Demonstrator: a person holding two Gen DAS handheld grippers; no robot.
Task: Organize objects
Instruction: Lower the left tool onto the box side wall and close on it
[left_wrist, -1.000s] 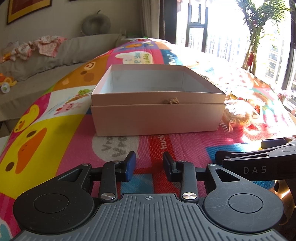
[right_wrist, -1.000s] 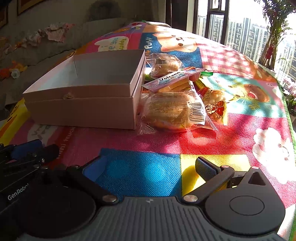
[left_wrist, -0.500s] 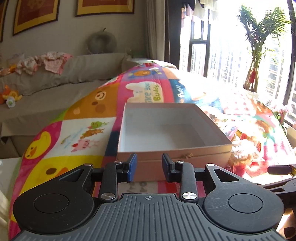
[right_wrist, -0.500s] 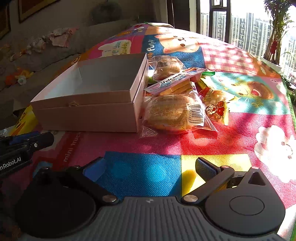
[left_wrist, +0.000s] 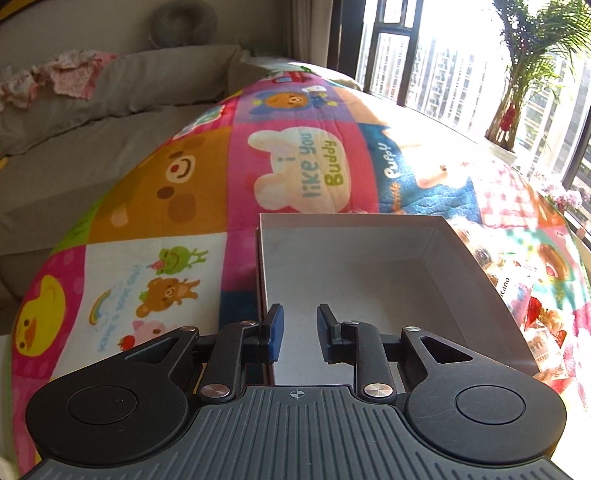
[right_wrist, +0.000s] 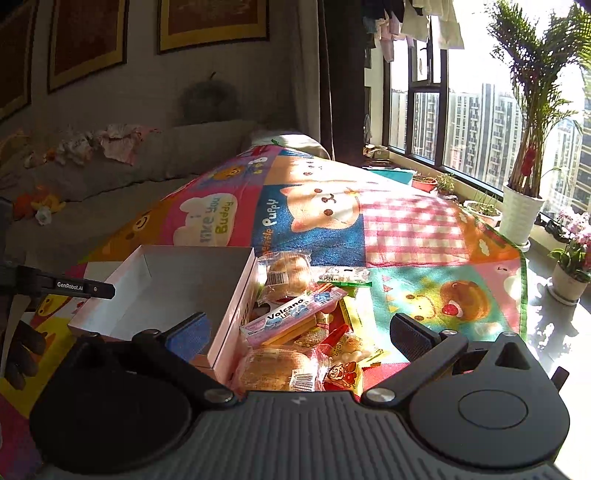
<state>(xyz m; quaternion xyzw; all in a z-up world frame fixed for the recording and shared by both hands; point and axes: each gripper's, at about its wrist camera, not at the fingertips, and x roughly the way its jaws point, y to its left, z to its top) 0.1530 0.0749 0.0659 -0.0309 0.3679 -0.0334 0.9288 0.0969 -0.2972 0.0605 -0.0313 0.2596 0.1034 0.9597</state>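
Note:
An open, empty pink box (left_wrist: 373, 288) lies on the colourful mat; it also shows in the right wrist view (right_wrist: 162, 288). My left gripper (left_wrist: 298, 330) hovers above the box's near left corner, its jaws a narrow gap apart and empty. My right gripper (right_wrist: 295, 332) is wide open and empty, above a pile of snack packets right of the box: a wrapped bun (right_wrist: 280, 373), a second bun (right_wrist: 286, 275), a Volcano wafer pack (right_wrist: 295, 314) and a red-yellow sweets bag (right_wrist: 343, 365). The left gripper's arm (right_wrist: 66, 286) shows at the left.
The cartoon mat (right_wrist: 406, 229) covers the surface. A grey sofa with clothes and toys (right_wrist: 92, 162) stands behind. Potted plants (right_wrist: 524, 206) line the window at the right. Snack packets (left_wrist: 524, 295) show past the box's right wall in the left wrist view.
Both grippers rose and moved forward: the left one from in front of the box to above its near corner, the right one to above the snack pile. Jaw openings look unchanged.

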